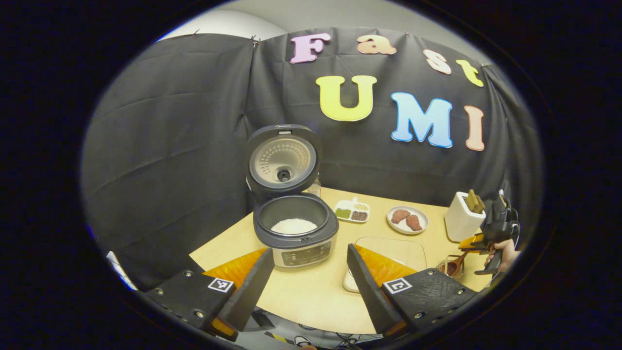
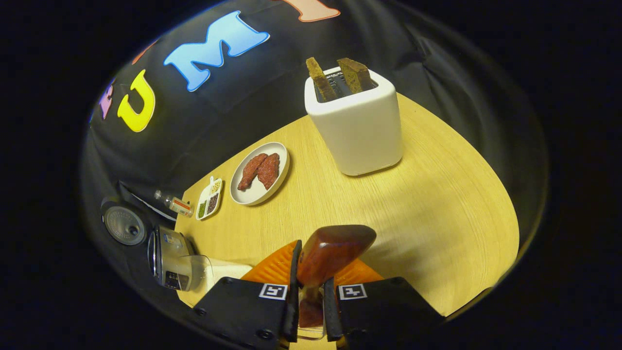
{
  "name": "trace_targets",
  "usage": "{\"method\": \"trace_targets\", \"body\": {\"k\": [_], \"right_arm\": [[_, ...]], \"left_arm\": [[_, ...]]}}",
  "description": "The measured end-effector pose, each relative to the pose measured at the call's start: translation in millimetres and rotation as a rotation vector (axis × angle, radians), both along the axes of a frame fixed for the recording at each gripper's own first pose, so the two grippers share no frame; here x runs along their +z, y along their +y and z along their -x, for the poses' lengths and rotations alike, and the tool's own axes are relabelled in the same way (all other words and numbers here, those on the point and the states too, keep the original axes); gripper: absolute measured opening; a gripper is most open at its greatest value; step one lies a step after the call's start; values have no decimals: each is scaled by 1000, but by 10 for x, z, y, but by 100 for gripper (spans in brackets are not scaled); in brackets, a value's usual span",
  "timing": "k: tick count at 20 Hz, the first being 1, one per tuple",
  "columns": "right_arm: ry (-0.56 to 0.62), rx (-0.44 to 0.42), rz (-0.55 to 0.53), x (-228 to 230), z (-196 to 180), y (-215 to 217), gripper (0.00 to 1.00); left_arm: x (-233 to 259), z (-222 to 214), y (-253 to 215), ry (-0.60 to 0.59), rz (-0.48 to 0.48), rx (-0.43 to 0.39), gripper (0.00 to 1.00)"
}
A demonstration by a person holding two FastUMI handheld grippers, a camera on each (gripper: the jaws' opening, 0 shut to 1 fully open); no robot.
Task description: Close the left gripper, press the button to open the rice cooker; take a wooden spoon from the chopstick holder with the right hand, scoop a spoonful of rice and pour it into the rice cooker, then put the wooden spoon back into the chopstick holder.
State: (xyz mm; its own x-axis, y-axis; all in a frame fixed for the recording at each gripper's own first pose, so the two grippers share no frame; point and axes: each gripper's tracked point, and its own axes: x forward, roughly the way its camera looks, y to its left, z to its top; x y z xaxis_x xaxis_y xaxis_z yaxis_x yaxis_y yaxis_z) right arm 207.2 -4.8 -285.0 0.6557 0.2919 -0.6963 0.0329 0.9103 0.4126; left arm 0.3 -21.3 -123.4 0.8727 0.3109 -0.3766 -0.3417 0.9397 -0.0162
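Wooden spoon point(image 2: 326, 253) is clamped between my right gripper point(image 2: 309, 296) fingers, handle pinched down low, bowl sticking up and forward over the tabletop point(image 2: 437, 204). I judge that grip suits carrying it back: the white chopstick holder point(image 2: 357, 129) stands ahead and a little right, well apart, with two brownish wooden pieces poking out of its top. Those pieces are what I'd have to slot the spoon in beside, so I'd come down from above, not sideways.

From the left gripper view, the rice cooker point(image 1: 295, 228) stands with its lid point(image 1: 283, 158) swung fully up, white rice lying in the pot. My left gripper point(image 1: 306, 284) hangs back near the tabletop's near edge, fingers spread wide, gripping nothing, clear of the cooker's front panel. Far off to the right there I can see my right gripper point(image 1: 493, 240) near the holder point(image 1: 462, 218).

Around: a plate of reddish meat slices point(image 2: 260, 172), a small divided dish of seasonings point(image 2: 209, 199), a little bottle point(image 2: 174, 204) by the wall, and a clear container point(image 1: 388, 253) just right of the cooker. None of these sits between spoon and holder, as far as I can tell.
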Motion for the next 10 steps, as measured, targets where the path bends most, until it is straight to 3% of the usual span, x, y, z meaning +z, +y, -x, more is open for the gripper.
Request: {"method": "trace_targets", "body": {"k": [2,8,10], "right_arm": [[-58,-8,-10,179,23,26,14],[-227,-26,6,828,183,84,18],[-289,-44,37,1078,261,112,18]], "left_arm": [[-43,-6,-11,6,3,-10,92],[-113,-97,160,-12,27,-47,99],[-119,-117,299,-21,36,-61,96]]}}
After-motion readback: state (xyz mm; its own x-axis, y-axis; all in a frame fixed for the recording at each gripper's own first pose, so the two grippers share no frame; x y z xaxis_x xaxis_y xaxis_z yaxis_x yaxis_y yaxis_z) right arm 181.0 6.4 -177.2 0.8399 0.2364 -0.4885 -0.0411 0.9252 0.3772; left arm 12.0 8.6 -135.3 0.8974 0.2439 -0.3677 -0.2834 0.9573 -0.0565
